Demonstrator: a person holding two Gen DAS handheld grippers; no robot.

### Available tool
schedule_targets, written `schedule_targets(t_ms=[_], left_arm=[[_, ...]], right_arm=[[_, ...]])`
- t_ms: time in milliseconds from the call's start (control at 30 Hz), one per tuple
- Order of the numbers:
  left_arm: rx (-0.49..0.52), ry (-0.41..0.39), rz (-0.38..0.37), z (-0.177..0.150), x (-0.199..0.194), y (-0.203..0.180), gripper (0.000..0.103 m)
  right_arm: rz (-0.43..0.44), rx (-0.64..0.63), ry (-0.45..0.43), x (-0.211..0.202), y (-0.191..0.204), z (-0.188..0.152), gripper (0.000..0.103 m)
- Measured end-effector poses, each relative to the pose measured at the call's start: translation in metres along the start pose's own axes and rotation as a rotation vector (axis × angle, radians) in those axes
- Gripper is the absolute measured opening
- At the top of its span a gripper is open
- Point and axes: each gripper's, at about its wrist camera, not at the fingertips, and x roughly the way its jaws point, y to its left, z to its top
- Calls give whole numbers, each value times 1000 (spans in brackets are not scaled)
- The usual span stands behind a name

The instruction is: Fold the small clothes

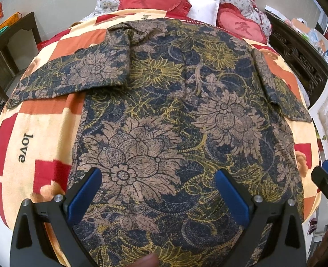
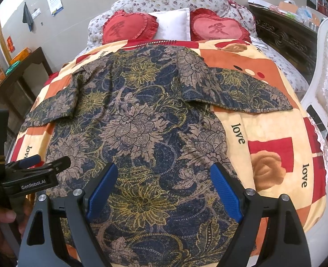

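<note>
Shirt: the floral short-sleeved shirt (image 1: 164, 111) lies flat on the patchwork blanket (image 1: 37, 138), sleeves spread, hem nearest both jaws.
Left gripper (image 1: 158, 191): jaws wide apart, empty, above the hem.
Right gripper (image 2: 164, 184): jaws wide apart, nothing between them.
Doing it well: I'd pinch one sleeve edge with only a single layer, then carry it across evenly.
Containers: none I can see.

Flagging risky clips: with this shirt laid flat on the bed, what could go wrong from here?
Both claws, left claw and right claw, hang open over the floral shirt, so a pinch may also catch the blanket beneath. The left sleeve lies creased, so a fold could come out crooked.
</note>
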Motion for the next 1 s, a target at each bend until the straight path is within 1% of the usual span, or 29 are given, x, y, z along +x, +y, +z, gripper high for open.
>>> schedule_targets(t_ms=[1000], left_arm=[[0,4,2,5,-1,2,103]], right_arm=[[9,-6,-7,1,4,7,87]])
